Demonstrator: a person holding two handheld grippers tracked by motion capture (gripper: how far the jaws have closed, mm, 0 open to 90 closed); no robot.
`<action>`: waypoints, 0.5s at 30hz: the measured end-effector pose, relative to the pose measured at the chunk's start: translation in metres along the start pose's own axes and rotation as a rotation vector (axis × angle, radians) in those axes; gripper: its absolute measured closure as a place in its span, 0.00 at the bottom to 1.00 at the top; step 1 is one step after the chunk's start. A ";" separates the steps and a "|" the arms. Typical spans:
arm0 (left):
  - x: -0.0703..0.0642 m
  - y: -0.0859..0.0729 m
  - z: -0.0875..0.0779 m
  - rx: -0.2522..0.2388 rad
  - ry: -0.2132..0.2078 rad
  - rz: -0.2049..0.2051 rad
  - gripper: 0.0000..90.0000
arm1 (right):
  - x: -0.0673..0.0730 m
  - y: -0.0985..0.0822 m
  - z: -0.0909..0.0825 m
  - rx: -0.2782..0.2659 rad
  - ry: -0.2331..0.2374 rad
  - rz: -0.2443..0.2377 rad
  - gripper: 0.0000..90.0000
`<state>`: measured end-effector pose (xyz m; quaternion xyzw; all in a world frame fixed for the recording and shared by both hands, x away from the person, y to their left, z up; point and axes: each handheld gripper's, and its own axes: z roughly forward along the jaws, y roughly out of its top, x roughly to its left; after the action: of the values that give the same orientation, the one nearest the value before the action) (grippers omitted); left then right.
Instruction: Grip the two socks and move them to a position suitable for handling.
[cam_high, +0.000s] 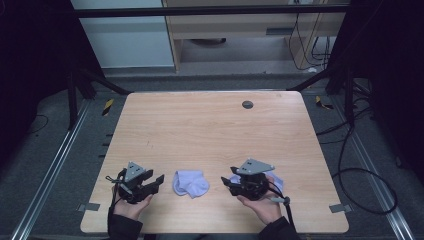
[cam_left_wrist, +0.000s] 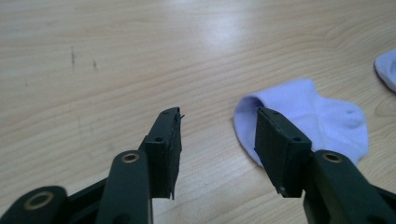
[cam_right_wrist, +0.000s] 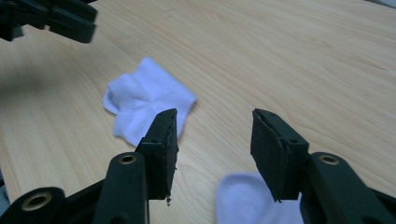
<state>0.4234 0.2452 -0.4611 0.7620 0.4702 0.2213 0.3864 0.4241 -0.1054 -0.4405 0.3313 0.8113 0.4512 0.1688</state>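
Note:
A white ankle sock (cam_high: 190, 183) lies crumpled on the wooden table (cam_high: 210, 130) near its front edge, between my two grippers. My left gripper (cam_high: 156, 180) is open just left of that sock (cam_left_wrist: 317, 121), with nothing between its fingers. My right gripper (cam_high: 227, 181) is open too, hovering over a second white sock (cam_high: 276, 179) that lies partly under it. In the right gripper view the second sock (cam_right_wrist: 247, 200) shows below the jaws, and the first sock (cam_right_wrist: 149, 100) lies farther off with the left gripper (cam_right_wrist: 70, 23) beyond it.
A small dark round cap (cam_high: 247, 104) is set in the table near its far edge. Black frame legs and cables (cam_high: 350, 150) stand around the table on the grey floor. A wooden cabinet (cam_high: 240, 35) stands behind.

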 end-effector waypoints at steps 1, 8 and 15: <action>-0.001 -0.001 0.001 0.007 0.000 0.000 0.57 | 0.004 0.001 0.005 0.004 0.011 -0.008 0.58; -0.011 -0.008 0.014 0.028 -0.029 0.021 0.63 | 0.030 0.005 0.036 0.051 0.072 -0.052 0.63; -0.020 -0.012 0.025 0.061 -0.041 0.049 0.63 | 0.053 0.000 0.063 0.112 0.114 -0.085 0.66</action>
<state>0.4246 0.2212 -0.4852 0.7892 0.4497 0.2005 0.3671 0.4216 -0.0297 -0.4725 0.2794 0.8569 0.4154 0.1226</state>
